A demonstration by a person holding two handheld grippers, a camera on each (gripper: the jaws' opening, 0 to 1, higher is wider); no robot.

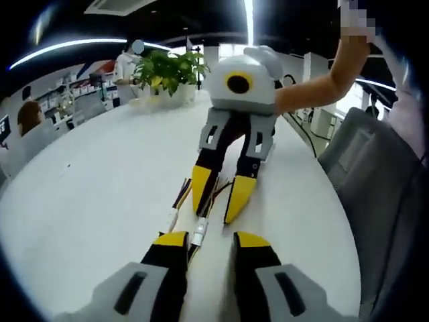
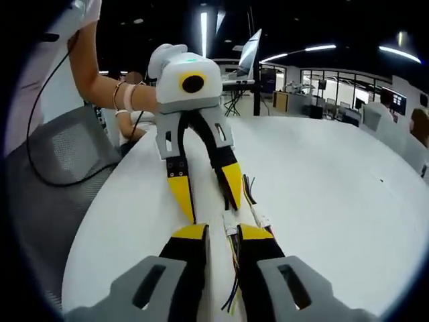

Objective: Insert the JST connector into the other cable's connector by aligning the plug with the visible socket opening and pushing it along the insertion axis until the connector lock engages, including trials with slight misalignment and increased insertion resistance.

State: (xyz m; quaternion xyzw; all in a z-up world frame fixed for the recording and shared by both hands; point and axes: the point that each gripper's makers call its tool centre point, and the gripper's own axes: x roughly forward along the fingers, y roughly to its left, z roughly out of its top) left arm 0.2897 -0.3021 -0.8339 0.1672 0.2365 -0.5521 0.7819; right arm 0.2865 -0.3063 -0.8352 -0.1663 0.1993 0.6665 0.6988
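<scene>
White tabletop (image 1: 87, 201), two grippers facing, tips near.
Left gripper (image 1: 201, 243) pinches the white connector (image 1: 199, 235); right gripper (image 2: 224, 235) pinches the second connector (image 2: 231, 230) with its wires (image 2: 234, 282).

Bright ceiling strip lights (image 1: 249, 20), glare on white table (image 1: 100, 194); strong fisheye bending, soft edges

Item: my work surface, a white table (image 1: 87, 201) with a rounded edge, smooth and glossy.

On it, as I see from the left gripper view: a potted plant (image 1: 167, 70) at the far end; a bundle of multicoloured cables (image 1: 182, 194) with a white connector (image 1: 200, 233) lying flat near the middle.

From the right gripper view: the same wires (image 2: 249, 191) and small white connectors (image 2: 231, 229) on the tabletop.
</scene>
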